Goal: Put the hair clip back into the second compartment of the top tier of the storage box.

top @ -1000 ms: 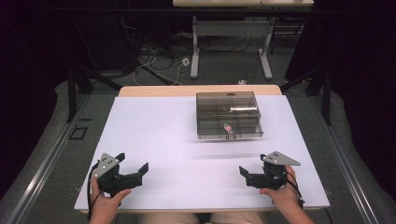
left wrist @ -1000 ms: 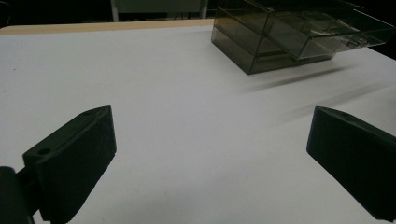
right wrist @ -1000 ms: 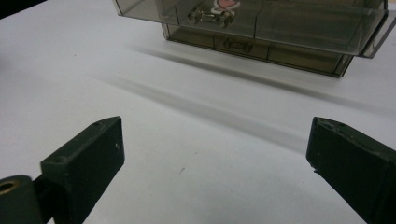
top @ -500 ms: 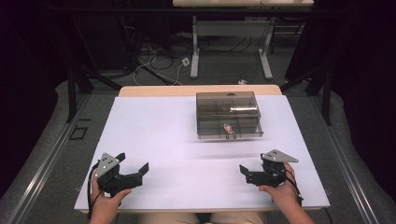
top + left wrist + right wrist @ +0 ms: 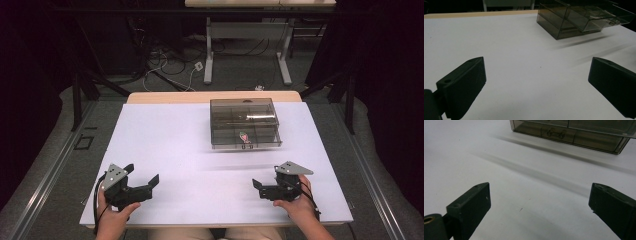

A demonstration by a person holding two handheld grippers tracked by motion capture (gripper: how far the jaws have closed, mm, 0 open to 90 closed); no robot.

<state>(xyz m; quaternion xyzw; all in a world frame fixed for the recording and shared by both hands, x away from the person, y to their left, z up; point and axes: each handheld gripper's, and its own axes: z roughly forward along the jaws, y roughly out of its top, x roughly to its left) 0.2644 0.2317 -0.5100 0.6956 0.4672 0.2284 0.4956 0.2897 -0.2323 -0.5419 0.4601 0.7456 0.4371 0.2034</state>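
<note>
- The left gripper (image 5: 142,181) is sitting low at the near left of the table (image 5: 165,145), held in a hand (image 5: 114,215), with its jaws standing wide apart and nothing between them.
- The right gripper (image 5: 264,186) is sitting at the near right, held in the other hand (image 5: 295,205), and its jaws are also spread wide and gripping nothing.
- The box (image 5: 244,123), a smoky see-through plastic one, is lying at the far middle of the table, a little to the right, well apart from both grippers.
- In the left gripper view the box (image 5: 574,20) is showing far off and to the right of the jaws; in the right gripper view the box (image 5: 574,132) is lying straight ahead, beyond the gap between the jaws.
- The box is looking divided into compartments; a long pale thing (image 5: 252,117) is lying across its far part, and a small red and green thing (image 5: 244,135) is sitting near the middle of its near part. What they are is too small to tell.
- In the left gripper view a clear drawer (image 5: 596,20) is looking pulled out from the box toward the right.
- A small mark is showing on the near face of the box, too small to read.
- The white table top is lying bare between the grippers and the box, giving open room on the near side and the whole left half.
- A strip of wood (image 5: 170,97) is showing along the far edge, and the box is standing close to it.
- Both hands are resting right at the near edge.
</note>
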